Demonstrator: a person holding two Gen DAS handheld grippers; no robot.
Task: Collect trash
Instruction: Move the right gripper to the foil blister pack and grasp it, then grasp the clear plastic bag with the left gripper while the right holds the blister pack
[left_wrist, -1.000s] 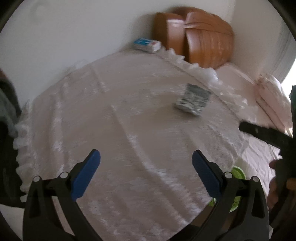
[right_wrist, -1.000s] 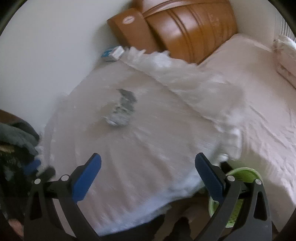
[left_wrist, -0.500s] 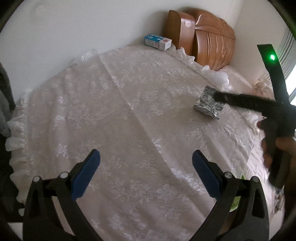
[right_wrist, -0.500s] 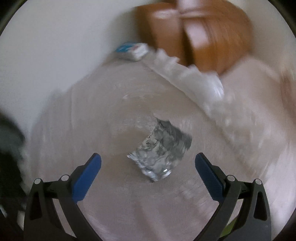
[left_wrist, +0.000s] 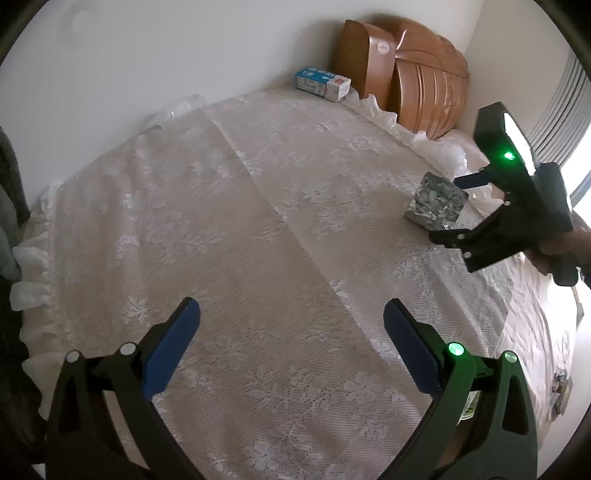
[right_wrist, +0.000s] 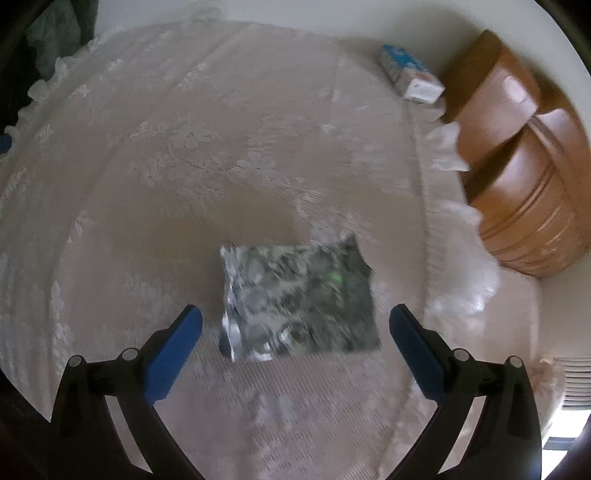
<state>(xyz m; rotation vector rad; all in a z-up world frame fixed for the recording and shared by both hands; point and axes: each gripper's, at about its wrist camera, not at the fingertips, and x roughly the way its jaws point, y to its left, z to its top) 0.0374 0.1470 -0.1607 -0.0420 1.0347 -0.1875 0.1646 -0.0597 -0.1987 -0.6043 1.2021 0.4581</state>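
Right wrist view: my right gripper (right_wrist: 295, 328) hangs spread wide over a crumpled silver foil wrapper (right_wrist: 299, 301) on the lace tablecloth (right_wrist: 184, 166). My left gripper (left_wrist: 291, 321), also spread, holds nothing.

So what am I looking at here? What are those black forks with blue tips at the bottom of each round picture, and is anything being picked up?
There is no robot here. A person holds a hand tool in each hand, and each tool has two fingers with blue pads and a wide-angle camera looking along them, hence the round pictures. One picture is from the left gripper, the other from the right gripper. Both are open and hold nothing. They are over a table covered by a lace cloth. On it lie a crumpled silver foil wrapper and, near the wall, a small blue and white carton. The right gripper has the wrapper just ahead of its open fingers, likely about to take it as trash.
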